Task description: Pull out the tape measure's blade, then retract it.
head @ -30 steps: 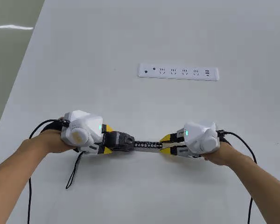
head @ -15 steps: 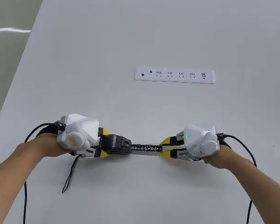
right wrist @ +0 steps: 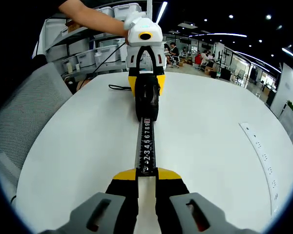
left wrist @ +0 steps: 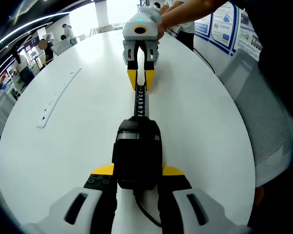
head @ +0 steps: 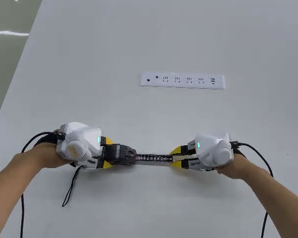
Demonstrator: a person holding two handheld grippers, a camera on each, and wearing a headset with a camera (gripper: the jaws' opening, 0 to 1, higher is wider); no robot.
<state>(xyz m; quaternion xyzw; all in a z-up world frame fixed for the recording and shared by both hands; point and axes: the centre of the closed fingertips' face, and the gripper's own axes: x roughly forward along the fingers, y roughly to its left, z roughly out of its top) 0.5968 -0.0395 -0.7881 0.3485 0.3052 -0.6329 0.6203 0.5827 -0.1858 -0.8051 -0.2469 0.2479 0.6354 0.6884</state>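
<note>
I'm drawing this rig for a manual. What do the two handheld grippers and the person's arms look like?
The left gripper and right gripper match: rounded white housings, each with a small green light, and black jaws tipped in yellow. A black cable trails from the back of each. In the head view the forearms are bare.

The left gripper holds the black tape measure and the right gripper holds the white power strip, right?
Not quite. The right gripper holds the end of the blade, as the right gripper view shows; the power strip lies apart, untouched. The left gripper does hold the black tape measure.
</note>
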